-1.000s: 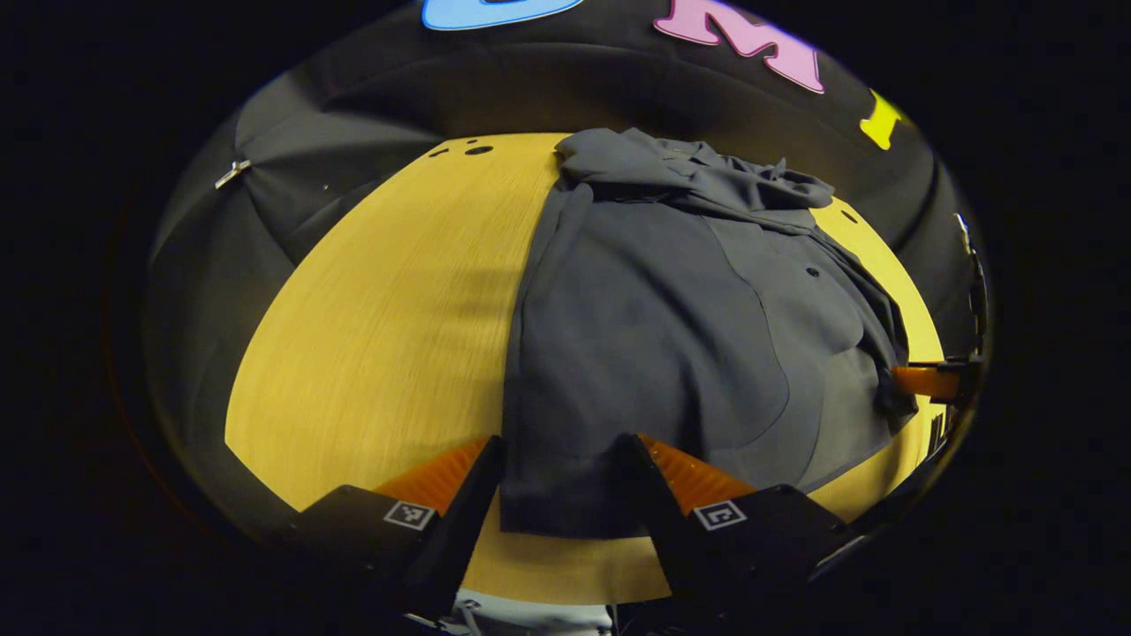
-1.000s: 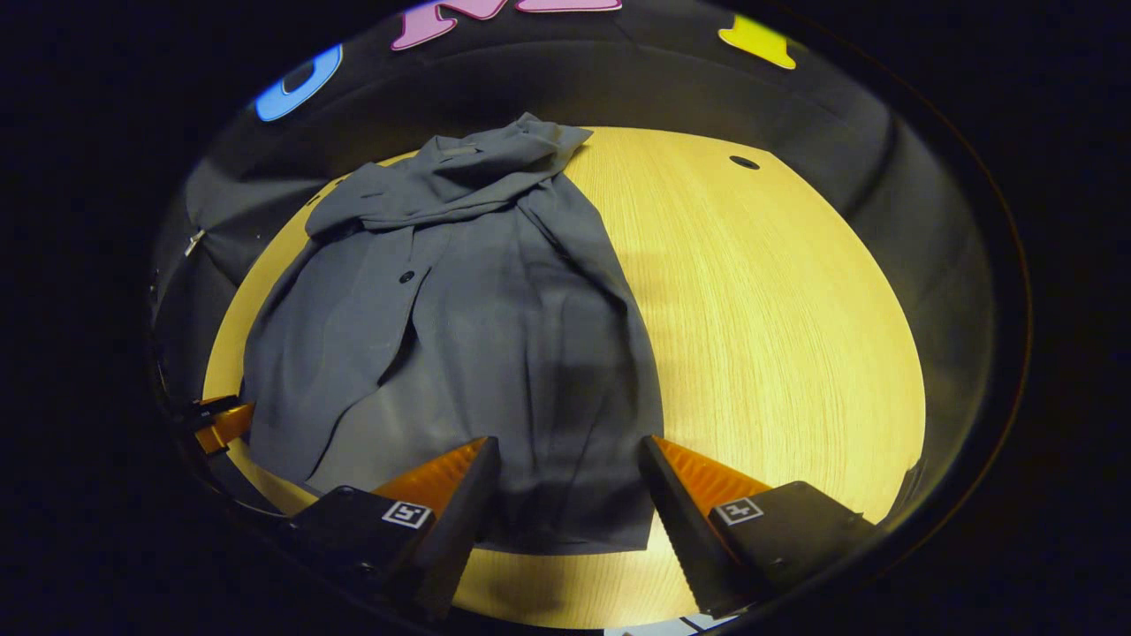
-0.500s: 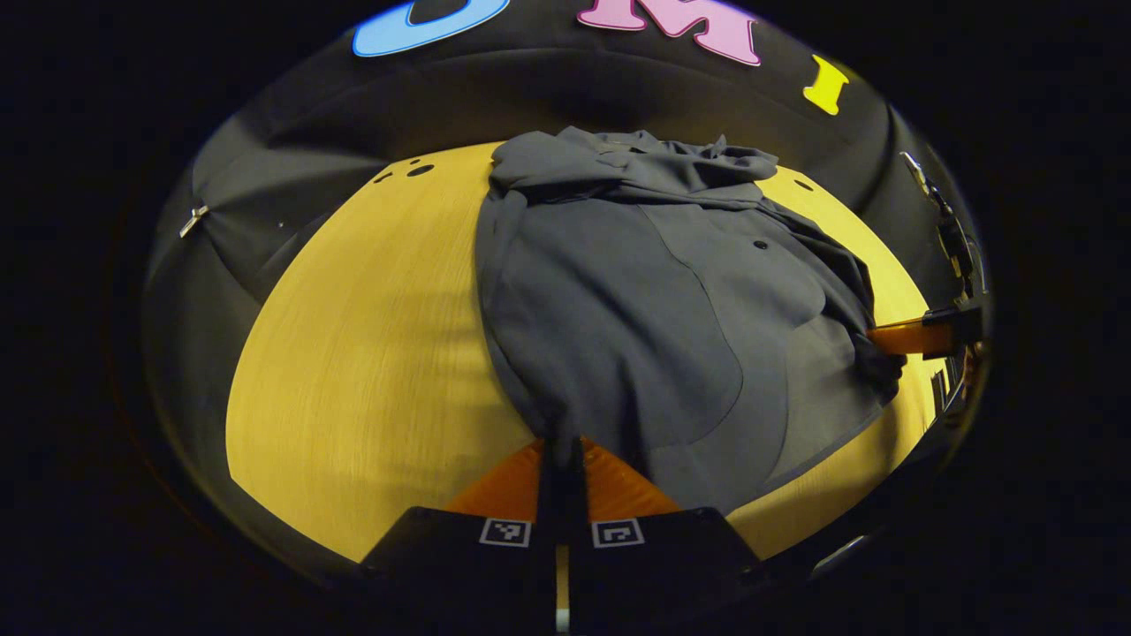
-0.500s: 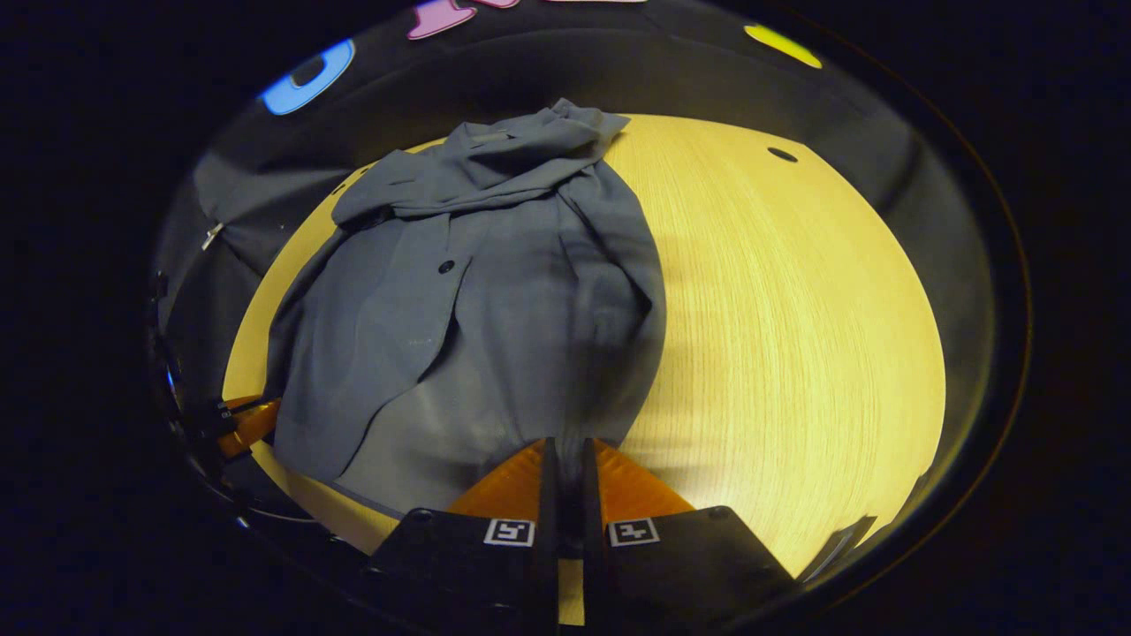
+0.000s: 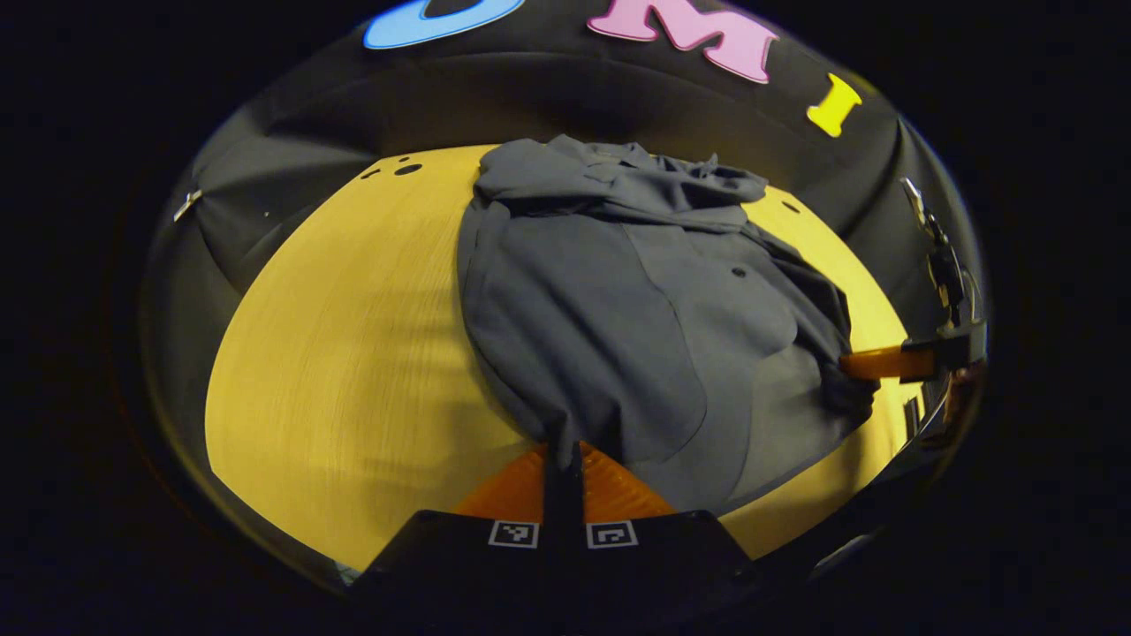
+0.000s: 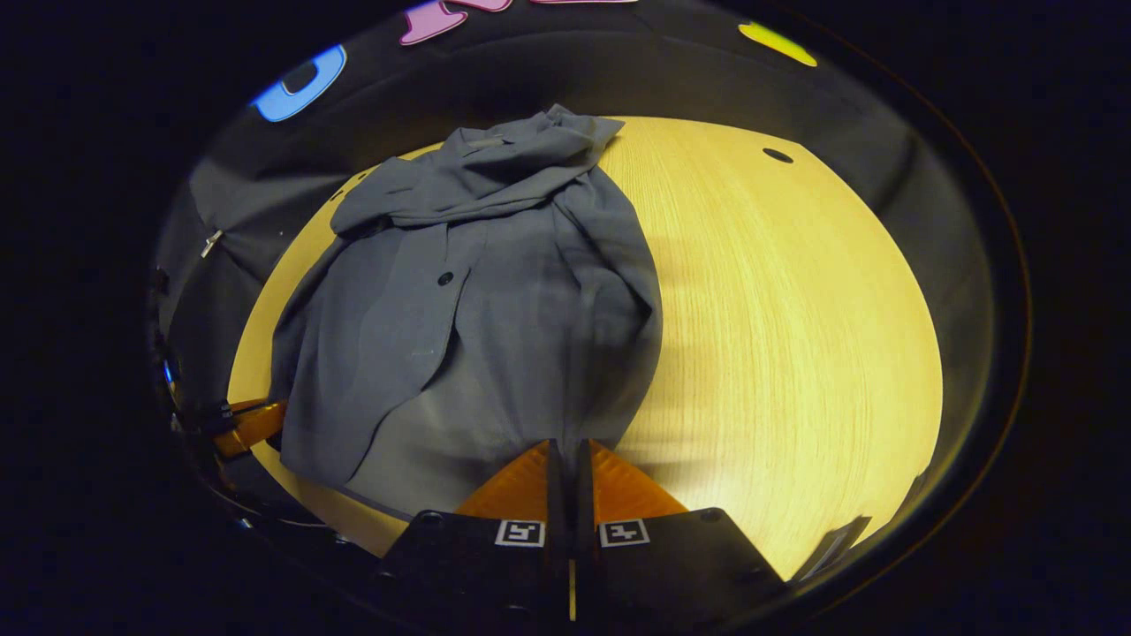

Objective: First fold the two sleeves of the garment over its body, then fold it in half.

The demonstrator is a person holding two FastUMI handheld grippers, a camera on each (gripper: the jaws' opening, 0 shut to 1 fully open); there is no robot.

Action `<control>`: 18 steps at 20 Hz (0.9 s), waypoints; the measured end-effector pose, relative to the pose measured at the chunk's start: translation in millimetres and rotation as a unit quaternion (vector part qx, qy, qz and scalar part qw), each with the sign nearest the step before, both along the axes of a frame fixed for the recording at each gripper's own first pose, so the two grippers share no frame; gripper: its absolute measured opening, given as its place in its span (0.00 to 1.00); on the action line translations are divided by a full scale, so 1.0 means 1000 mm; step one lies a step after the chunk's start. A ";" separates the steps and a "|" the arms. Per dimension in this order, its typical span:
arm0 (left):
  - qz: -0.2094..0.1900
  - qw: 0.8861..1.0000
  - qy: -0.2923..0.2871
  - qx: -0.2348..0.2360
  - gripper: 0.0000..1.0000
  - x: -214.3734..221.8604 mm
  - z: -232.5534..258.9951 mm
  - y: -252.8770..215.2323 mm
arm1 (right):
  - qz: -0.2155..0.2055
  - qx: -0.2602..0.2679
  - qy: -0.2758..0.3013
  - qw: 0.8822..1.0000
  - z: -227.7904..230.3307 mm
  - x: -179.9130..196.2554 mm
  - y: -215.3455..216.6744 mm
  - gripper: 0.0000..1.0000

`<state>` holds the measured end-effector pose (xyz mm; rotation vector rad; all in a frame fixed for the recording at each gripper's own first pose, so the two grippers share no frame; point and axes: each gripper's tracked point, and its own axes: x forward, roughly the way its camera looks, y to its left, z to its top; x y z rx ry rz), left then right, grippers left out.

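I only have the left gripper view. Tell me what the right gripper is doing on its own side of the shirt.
Observer: In the right gripper view, the right gripper is shut on the hem of the shirt, near its right corner.
Operator: Describe the table past that edge.
Observer: The table is bare wood there, with one dark hole near the far edge.
Operator: Say how my gripper looks from over there.
Observer: The left gripper pokes in at the shirt's other lower corner, at the picture's edge; I can't tell its jaws from there.
Operator: Give me the collar end.
Observer: It lies bunched at the far edge of the table, by the black cloth wall.
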<state>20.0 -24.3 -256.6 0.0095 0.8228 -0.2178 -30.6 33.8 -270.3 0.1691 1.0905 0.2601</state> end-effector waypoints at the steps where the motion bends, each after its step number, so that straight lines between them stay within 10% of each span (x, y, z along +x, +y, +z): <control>1: 0.005 1.000 -0.004 -0.007 0.05 0.002 0.007 0.000 | 0.002 0.001 -0.002 1.000 0.004 0.001 0.000 0.08; 18: 0.051 0.985 -0.067 -0.148 0.05 0.089 0.140 -0.017 | -0.004 0.045 -0.111 0.993 0.100 0.104 0.018 0.07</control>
